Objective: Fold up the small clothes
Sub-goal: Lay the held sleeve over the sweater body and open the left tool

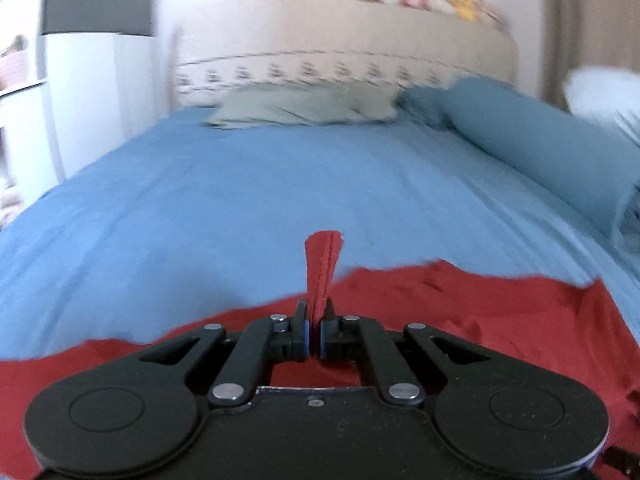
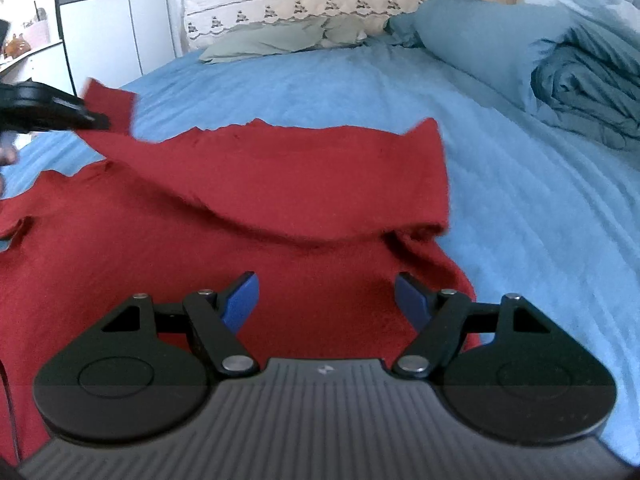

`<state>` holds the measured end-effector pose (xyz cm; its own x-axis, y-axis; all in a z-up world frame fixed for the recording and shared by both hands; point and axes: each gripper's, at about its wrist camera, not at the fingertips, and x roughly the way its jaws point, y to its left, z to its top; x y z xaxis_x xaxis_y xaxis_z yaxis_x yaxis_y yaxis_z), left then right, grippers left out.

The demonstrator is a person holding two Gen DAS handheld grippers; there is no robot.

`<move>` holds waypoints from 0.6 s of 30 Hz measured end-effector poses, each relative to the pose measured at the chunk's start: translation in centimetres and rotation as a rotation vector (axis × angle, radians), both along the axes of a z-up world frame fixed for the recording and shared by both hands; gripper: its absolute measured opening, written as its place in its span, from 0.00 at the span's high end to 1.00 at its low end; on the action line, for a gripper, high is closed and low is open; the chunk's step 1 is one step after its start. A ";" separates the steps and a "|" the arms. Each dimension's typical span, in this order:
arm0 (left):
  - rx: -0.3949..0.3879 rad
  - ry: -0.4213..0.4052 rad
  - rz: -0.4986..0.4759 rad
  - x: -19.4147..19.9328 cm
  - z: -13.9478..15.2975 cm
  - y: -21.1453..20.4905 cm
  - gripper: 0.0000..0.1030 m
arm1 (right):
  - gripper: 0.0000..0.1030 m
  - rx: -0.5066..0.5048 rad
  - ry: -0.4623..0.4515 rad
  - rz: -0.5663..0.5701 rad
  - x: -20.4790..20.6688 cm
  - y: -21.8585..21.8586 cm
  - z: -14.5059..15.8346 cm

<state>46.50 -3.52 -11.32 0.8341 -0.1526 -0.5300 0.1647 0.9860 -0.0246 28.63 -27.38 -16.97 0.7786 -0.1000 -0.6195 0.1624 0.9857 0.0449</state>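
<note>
Blue bed (image 2: 520,208), left gripper (image 1: 314,316) pinching red garment (image 2: 240,208)

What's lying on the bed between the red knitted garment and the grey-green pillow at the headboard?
Nothing: between the red knitted garment and the grey-green pillow there is only bare blue bedsheet, shown in both wrist views.

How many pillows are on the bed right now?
2 can be made out: a grey-green pillow flat at the head of the bed, and a blue pillow to its right beside the folded blue duvet. More may be hidden behind the duvet.
</note>
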 end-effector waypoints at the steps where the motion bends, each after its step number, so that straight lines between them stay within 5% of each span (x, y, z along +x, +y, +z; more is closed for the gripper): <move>1: -0.015 0.003 0.030 -0.1 -0.2 1.0 0.96 | 0.12 0.001 0.002 -0.008 0.0 -0.1 -0.2; 10: -0.122 0.127 0.149 -0.3 -5.1 5.5 0.89 | 0.13 -0.041 -0.001 -0.024 0.5 0.2 0.2; 13: -0.159 0.110 0.206 -0.4 -4.7 6.7 0.71 | 0.13 -0.110 -0.035 -0.043 0.8 0.3 0.9; 18: -0.158 0.111 0.249 -0.8 -4.4 8.5 0.59 | 0.15 -0.253 0.013 -0.093 3.4 -0.2 -0.2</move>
